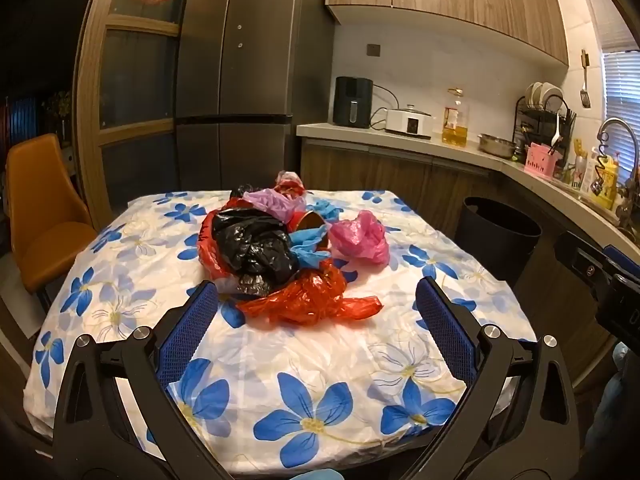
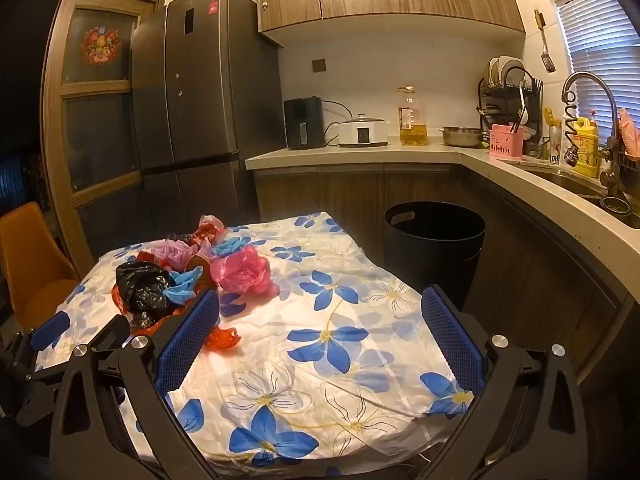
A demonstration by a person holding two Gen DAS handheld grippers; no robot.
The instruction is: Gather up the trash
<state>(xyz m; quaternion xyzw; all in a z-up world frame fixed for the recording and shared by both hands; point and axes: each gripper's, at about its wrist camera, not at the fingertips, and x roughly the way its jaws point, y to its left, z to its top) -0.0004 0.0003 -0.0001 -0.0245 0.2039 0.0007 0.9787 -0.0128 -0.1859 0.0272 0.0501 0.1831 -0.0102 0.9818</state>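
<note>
A heap of crumpled plastic bags lies on the flowered tablecloth (image 1: pixel 132 256): a black bag (image 1: pixel 256 248), an orange-red bag (image 1: pixel 312 296), a pink bag (image 1: pixel 360 238), a lilac bag (image 1: pixel 272 200) and blue scraps (image 1: pixel 310 244). My left gripper (image 1: pixel 316 294) is open and empty, its blue pads either side of the orange-red bag, just short of it. My right gripper (image 2: pixel 320 304) is open and empty over the bare cloth (image 2: pixel 360 360), right of the heap; the pink bag (image 2: pixel 242 270) and black bag (image 2: pixel 142 284) show left of it. A black bin (image 2: pixel 434 248) stands on the floor beyond the table's right side.
An orange chair (image 1: pixel 44 216) stands left of the table. A fridge (image 1: pixel 236 80) is behind. A counter (image 2: pixel 360 154) with appliances, an oil bottle (image 2: pixel 412 120), a dish rack and a sink runs along the back and right. The left gripper's body (image 2: pixel 60 336) shows at the right view's left.
</note>
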